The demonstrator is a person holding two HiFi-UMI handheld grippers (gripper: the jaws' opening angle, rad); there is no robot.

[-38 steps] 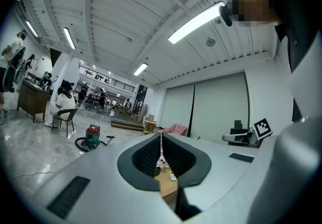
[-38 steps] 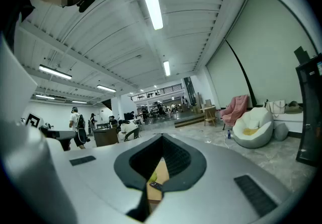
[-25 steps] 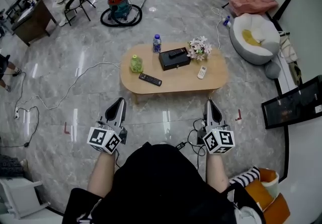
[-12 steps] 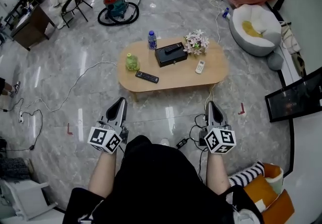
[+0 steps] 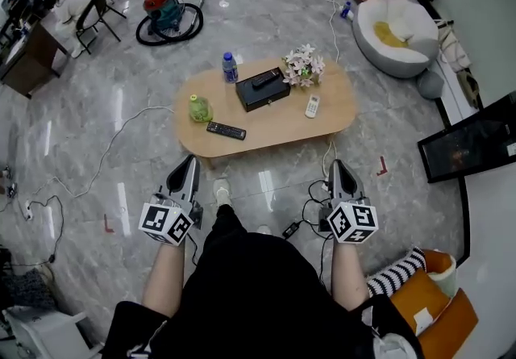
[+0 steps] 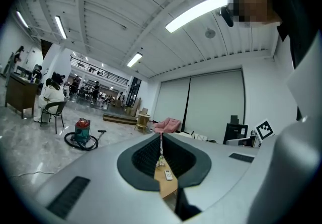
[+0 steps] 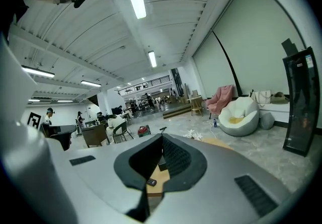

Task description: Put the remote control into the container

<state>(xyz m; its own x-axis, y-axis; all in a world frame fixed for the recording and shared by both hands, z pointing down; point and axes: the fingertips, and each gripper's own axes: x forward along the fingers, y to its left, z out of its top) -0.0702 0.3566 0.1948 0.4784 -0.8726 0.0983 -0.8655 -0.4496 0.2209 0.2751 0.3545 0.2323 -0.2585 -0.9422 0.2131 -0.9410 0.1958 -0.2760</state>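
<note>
A low wooden table (image 5: 330, 125) stands ahead of me. On it lie a black remote control (image 5: 226, 131) near the front left and a white remote (image 5: 312, 106) to the right. A black box container (image 5: 260, 94) sits mid-table with another dark remote (image 5: 266, 79) on its lid. My left gripper (image 5: 188, 162) and right gripper (image 5: 336, 165) are both shut and empty, held over the floor short of the table. Past the left gripper (image 6: 161, 137) the white remote (image 6: 168, 175) shows; past the right gripper (image 7: 162, 137) the black remote (image 7: 151, 182) shows.
A green bottle (image 5: 198, 108), a water bottle (image 5: 230, 67) and flowers (image 5: 301, 65) share the table. A vacuum cleaner (image 5: 165, 14) stands beyond it, a beanbag (image 5: 397, 35) far right, a dark screen (image 5: 468, 148) at right. Cables (image 5: 121, 135) run across the floor.
I have stepped toward the table; it sits further left and looks nearer, and a shoe now shows between the grippers. Both grippers stay shut, carried along in front of me.
</note>
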